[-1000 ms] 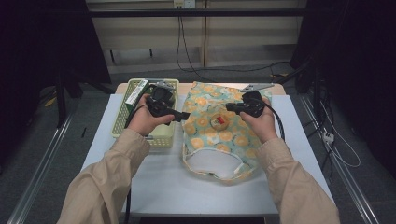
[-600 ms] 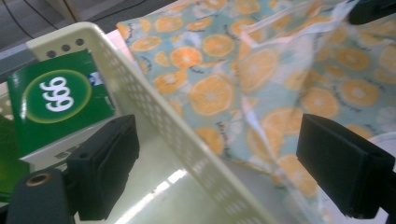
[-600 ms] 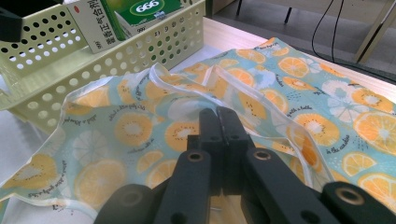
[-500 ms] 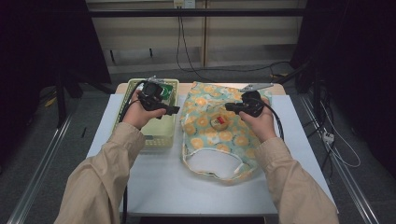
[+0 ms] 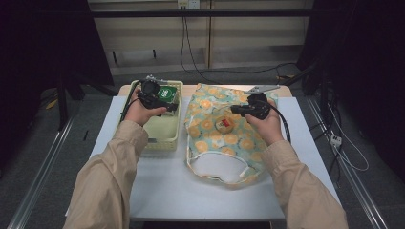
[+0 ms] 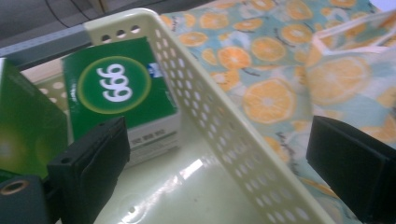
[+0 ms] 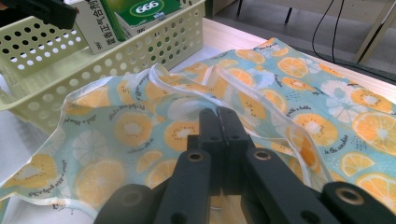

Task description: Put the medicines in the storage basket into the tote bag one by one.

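Note:
A cloth bag printed with orange slices lies flat on the white table, its mouth toward me. My right gripper rests on its upper half. In the right gripper view its jaws are pressed together, with the bag's cloth bunched up at their tips. A small red and yellow thing sits on the bag beside them. My left gripper hovers over the pale green basket. Its jaws have just been opening and straddle the basket's perforated wall, pressing on nothing. A green box marked 666 lies in the basket.
A second green box and a white box with printed text also lie in the basket. A metal clip rests at the table's far edge. Bare tabletop stretches toward me. Cables run across the floor on the right.
My left hand has moved left from the bag's edge to above the basket and sunk a little, with its jaws spread wider. The right hand and the bag have stayed put.

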{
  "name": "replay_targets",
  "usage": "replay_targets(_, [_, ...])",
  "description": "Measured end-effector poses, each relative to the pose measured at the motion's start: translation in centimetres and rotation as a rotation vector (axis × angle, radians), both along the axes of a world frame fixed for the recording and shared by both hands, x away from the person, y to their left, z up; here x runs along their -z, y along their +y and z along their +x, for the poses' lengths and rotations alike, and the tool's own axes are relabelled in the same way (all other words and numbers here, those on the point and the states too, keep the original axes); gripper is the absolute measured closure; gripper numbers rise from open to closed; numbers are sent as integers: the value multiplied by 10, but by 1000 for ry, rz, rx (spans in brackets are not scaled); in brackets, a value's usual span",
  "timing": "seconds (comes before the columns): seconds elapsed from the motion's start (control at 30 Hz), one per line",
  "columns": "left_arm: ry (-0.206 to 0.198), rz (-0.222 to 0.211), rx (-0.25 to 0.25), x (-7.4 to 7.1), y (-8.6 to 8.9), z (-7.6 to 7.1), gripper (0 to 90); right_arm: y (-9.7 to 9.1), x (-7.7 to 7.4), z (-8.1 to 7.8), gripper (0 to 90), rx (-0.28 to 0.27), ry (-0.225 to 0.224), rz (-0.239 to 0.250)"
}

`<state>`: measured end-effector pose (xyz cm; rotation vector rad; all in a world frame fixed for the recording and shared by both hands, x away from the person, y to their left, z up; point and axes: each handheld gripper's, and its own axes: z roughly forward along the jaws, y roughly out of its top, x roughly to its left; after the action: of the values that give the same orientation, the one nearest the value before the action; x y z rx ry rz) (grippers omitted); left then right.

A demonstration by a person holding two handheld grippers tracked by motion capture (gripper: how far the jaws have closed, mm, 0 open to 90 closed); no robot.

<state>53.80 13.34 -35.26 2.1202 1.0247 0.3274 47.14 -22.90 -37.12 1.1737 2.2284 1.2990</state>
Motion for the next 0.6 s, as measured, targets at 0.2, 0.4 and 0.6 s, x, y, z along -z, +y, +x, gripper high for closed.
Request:
replay_targets(0.2, [8,5,-72,7,6,11,64,-2,-1,0,900,3,-2,2])
replay_targets(0.4, [13,44,-95,12,4,22,86,-2,0,0,900,0,3,2])
replay_targets(0.6, [-6,44,-108,14,2,31,91,-4,1,3,900,0,4,14])
